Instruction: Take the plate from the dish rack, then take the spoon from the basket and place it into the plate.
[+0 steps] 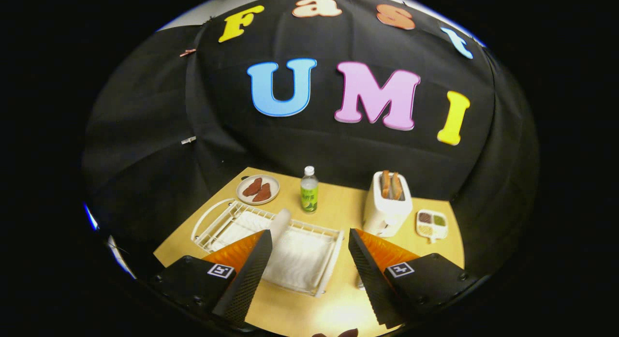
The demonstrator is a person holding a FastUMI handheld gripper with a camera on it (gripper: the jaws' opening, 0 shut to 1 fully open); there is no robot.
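Note:
A white wire dish rack [220,220] with a white liner lies on the wooden table [338,206], just ahead of and partly under my fingers. A white plate [281,222] stands on edge in the rack, right beside my left fingertip. My gripper [309,235] hangs above the rack's near half, open wide, with nothing between its black fingers. A small pale object [360,282] peeks out beside the right finger; I cannot tell what it is.
Beyond the rack stand a round plate of red-brown pieces [257,189], a green-labelled bottle [309,190] and a white toaster [387,205] holding toast. A small divided dish [432,224] lies right of the toaster. Black cloth walls close in the table's far and side edges.

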